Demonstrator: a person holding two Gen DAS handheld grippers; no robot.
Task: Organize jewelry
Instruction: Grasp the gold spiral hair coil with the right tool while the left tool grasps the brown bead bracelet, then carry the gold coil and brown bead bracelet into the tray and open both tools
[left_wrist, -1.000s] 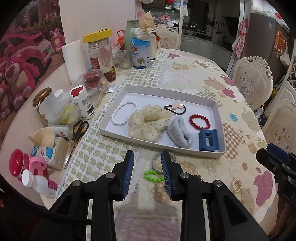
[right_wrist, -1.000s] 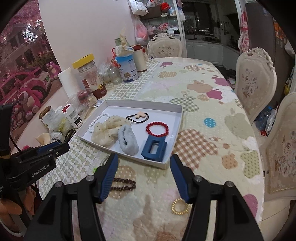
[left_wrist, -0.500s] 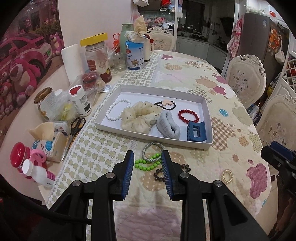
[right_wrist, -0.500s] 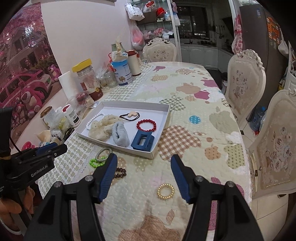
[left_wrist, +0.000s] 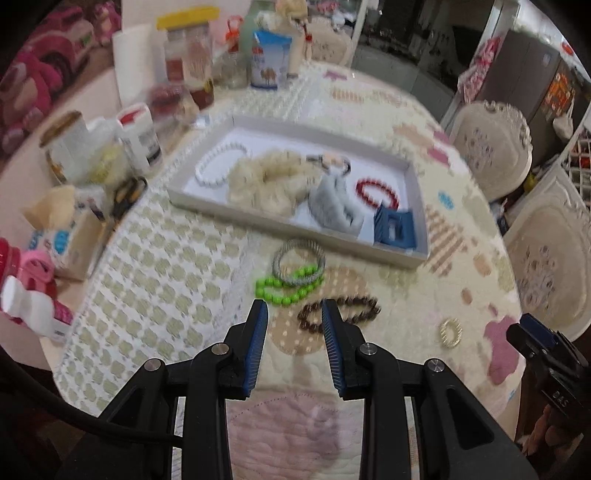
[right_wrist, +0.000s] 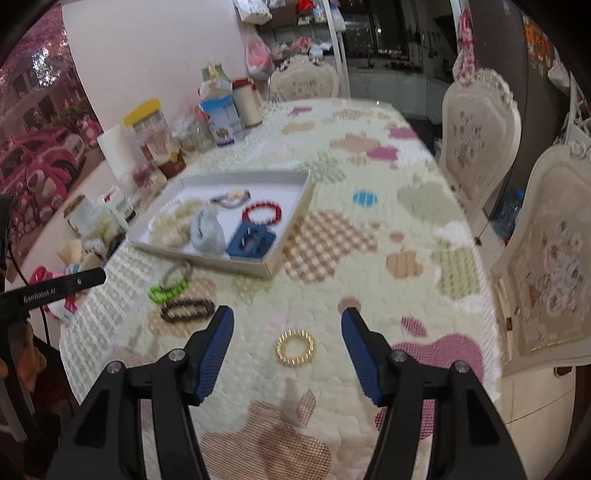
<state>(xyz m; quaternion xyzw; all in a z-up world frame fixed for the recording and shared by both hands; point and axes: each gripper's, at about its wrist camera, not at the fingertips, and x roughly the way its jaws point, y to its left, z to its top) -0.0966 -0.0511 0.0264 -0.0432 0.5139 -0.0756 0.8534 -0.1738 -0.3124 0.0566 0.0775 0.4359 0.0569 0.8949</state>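
Bracelets are lying closer to the left tongs (left_wrist: 291, 321) than a second ago: in the left view both tongs have been coming down toward the cloth, so a pick-up seems near, and the spread, empty left jaws are pointing at the brown bracelet (left_wrist: 339, 308), beside the green one (left_wrist: 286, 286). In the right view the right tongs (right_wrist: 287, 334) are standing wide and empty, with the gold ring (right_wrist: 295, 347) between the fingertips, below them, while the tray (right_wrist: 291, 229) is lying farther ahead.
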